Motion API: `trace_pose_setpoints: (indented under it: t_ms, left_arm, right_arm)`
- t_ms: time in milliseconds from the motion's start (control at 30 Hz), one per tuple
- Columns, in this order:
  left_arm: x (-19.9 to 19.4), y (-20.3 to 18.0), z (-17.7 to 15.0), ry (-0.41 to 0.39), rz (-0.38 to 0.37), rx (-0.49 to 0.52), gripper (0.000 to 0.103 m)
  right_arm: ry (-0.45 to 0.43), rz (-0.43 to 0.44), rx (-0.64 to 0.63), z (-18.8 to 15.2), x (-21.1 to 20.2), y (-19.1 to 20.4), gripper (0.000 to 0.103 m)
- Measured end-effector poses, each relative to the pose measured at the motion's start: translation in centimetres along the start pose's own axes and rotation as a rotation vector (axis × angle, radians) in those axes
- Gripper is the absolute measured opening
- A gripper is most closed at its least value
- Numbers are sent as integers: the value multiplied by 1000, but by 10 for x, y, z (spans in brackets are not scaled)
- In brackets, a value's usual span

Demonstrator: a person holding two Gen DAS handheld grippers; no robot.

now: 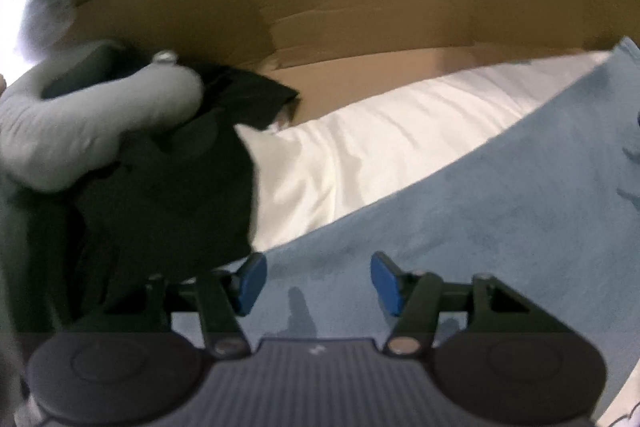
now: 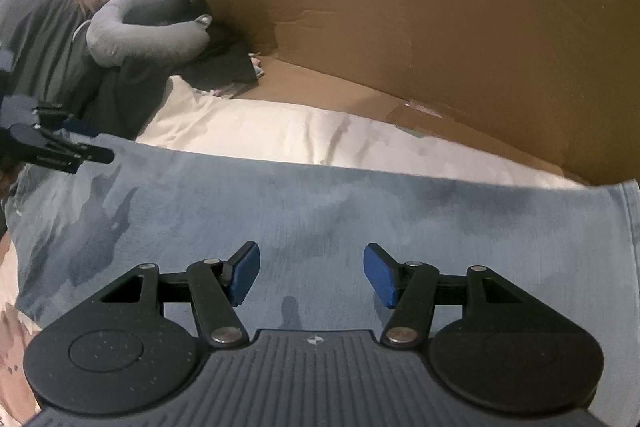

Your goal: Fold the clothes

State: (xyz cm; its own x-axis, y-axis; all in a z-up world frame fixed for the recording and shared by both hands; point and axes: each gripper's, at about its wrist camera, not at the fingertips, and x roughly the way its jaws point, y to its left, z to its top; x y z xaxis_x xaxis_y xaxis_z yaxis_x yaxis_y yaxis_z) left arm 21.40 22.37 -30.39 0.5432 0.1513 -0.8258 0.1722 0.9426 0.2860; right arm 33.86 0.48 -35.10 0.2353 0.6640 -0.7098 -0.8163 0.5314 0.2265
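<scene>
We've got both the left gripper (image 1: 318,283) and right gripper (image 2: 311,275) parted and empty over the blue garment (image 2: 280,211), spread flat beneath us, long axis left-to-right, far edge against the white pillow (image 2: 280,135), each hand nearest its own end

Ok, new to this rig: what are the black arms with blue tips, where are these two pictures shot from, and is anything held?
Each picture comes from a camera on a hand-held gripper, looking along its two fingers. One shows the left gripper, the other the right gripper; the blue tips are finger pads. Both stand open, empty, over a light blue garment spread flat. Beyond it lie a white pillow, a cardboard box, a grey neck pillow and dark cloth.
</scene>
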Motion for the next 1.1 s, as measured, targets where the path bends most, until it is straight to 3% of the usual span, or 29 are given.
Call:
trace_pose_setpoints:
  t_ms: [133,333,533,733,800,1100]
  left_arm:
    - [14,1,6,-15,-46,89,59]
    - [37,3,14,8,-80,222,40]
    - [53,5,19,50,-139,326,39]
    - [68,13,25,106,-228,347,38]
    - [71,12,25,115,-248,378,28]
    - [70,16,28,133,-282,451,15]
  right_arm:
    - [34,47,-36,10,9,4,64]
    - [57,82,-83,19,22,15,64]
    - [81,101,-101,23,35,16,64]
    - [104,137,-164,33,50,16,64]
    - [106,143,-186,40,57,15,64]
    - [99,149,-298,76,91,15,64]
